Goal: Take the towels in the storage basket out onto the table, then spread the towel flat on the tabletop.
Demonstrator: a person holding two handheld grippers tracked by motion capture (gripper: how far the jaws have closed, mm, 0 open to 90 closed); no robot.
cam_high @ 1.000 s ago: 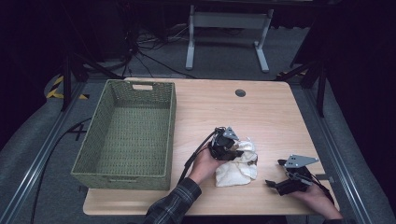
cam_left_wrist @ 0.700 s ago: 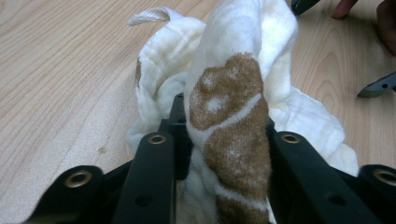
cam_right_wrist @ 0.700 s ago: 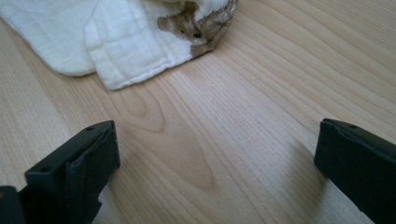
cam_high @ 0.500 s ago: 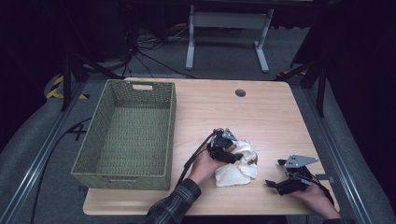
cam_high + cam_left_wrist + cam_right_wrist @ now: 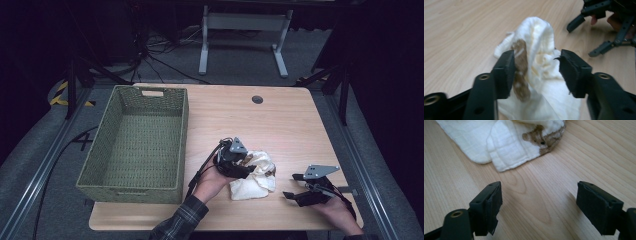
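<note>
Left tool [image 5: 536, 72] lifted, opened, cloth [image 5: 541, 62] between jaws

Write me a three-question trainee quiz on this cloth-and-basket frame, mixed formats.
1. True or false: the white cloth lies inside the green basket.
2. Which gripper has the cloth between its fingers? A) left gripper B) right gripper
3. Fill in: the brown print on the cloth shows in the right gripper view as a small ____.

Key
1. False; it lies on the table, right of the basket.
2. A; the fingers straddle a raised fold with a gap at one side. The right gripper's fingers stand open over bare wood.
3. Bear.
</note>
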